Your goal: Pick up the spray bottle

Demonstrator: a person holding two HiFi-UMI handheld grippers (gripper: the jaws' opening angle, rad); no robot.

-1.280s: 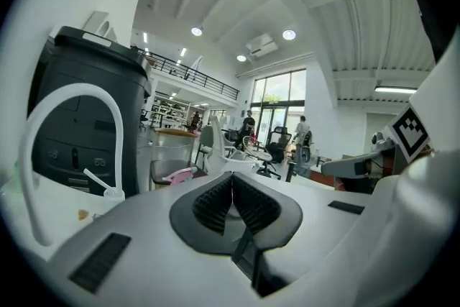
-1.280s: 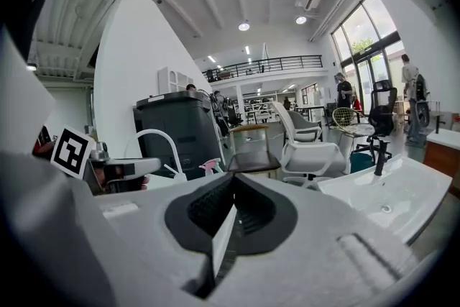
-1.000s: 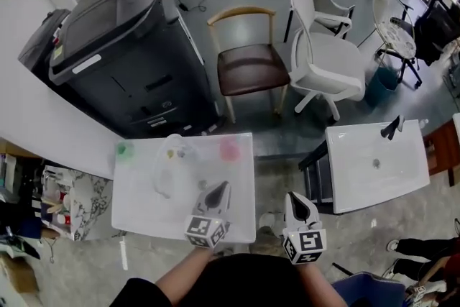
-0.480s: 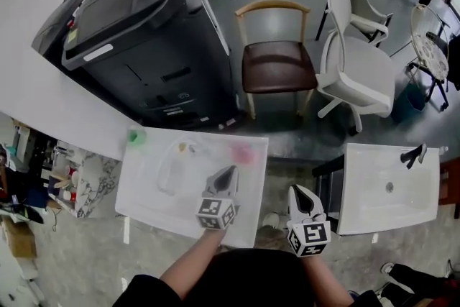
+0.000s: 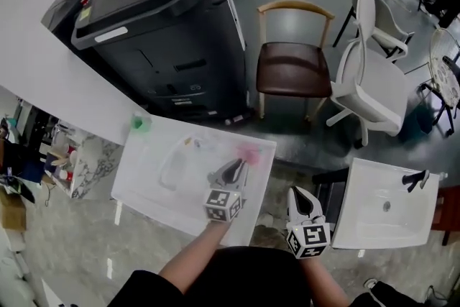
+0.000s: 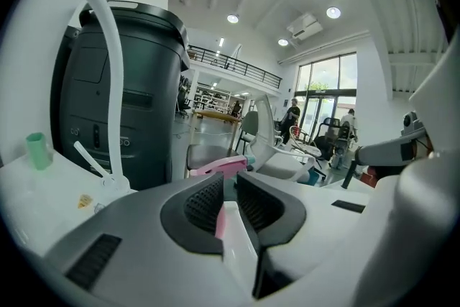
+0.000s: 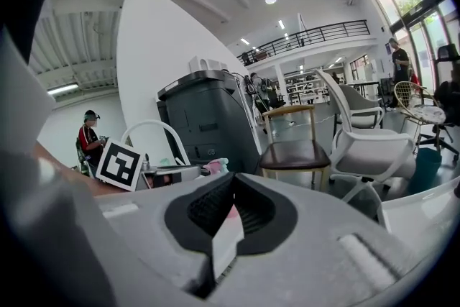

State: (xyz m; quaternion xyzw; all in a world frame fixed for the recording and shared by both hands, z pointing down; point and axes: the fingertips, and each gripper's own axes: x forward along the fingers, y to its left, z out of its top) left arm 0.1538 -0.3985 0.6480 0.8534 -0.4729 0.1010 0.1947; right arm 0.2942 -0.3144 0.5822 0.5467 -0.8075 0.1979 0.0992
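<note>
On the white table [image 5: 144,187] stands the spray bottle [image 5: 250,154] with its pink head; its body is hard to make out. My left gripper [image 5: 236,167] hovers over the table just short of it. Its jaws are opening, with only a narrow gap, and nothing is between them. In the left gripper view the pink head [image 6: 219,166] sits right beyond the fingertips. My right gripper [image 5: 300,196] hangs off the table's right edge, jaws together and empty. The right gripper view shows the pink head [image 7: 214,167] to its left.
A clear vessel with a white loop handle [image 5: 175,158] and a small green thing [image 5: 139,123] share the table. Behind stand a large dark copier [image 5: 158,18], a wooden chair [image 5: 291,68] and a white office chair [image 5: 374,93]. A second white table [image 5: 388,205] is at the right.
My left gripper has advanced across the table towards the pink-headed bottle, and its jaws have parted slightly. The right gripper has come forward a little beside the table.
</note>
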